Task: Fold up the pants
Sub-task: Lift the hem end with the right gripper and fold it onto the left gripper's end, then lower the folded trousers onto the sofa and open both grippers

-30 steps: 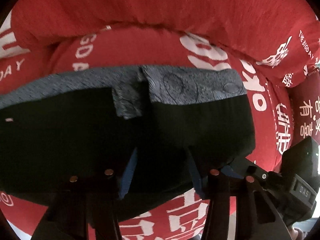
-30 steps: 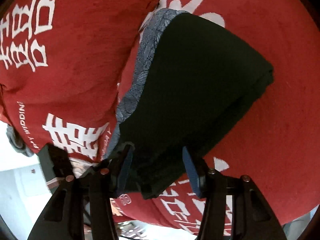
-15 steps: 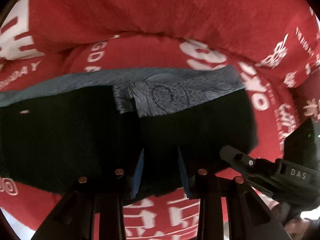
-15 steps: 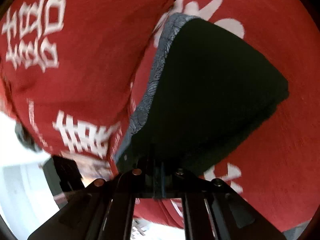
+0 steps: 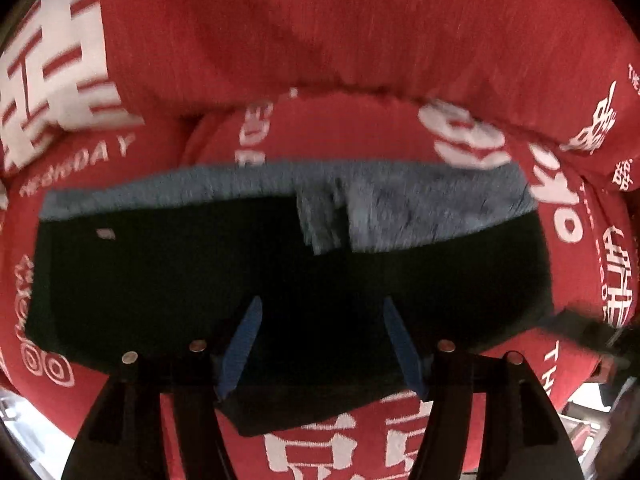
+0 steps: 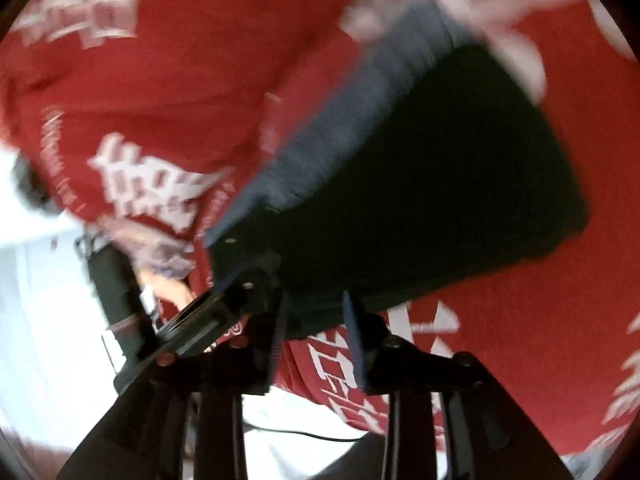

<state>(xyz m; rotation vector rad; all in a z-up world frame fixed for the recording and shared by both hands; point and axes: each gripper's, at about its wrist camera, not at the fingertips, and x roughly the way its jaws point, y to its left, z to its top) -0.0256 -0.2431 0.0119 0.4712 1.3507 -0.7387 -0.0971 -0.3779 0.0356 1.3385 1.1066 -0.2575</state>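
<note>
The black pants point(image 5: 200, 280) lie folded into a wide block on the red cushion, with a grey patterned waistband point(image 5: 420, 204) along the far edge. My left gripper point(image 5: 322, 340) is open, its blue-padded fingers point(image 5: 240, 340) apart over the near edge of the pants. In the right wrist view the pants point(image 6: 460, 180) lie ahead, waistband point(image 6: 360, 112) to the left. My right gripper point(image 6: 316, 340) is open at the near corner of the pants. The view is blurred.
A red sofa cover with white lettering point(image 5: 320, 40) rises as a backrest behind the pants. The seat cushion point(image 6: 540, 340) extends to the right. The other gripper's body point(image 6: 120, 292) shows at the left, over a pale floor point(image 6: 40, 320).
My left gripper closed partway, then opened wide again and the pants now show further left. My right gripper shut on the pants' corner half a second ago and has now opened.
</note>
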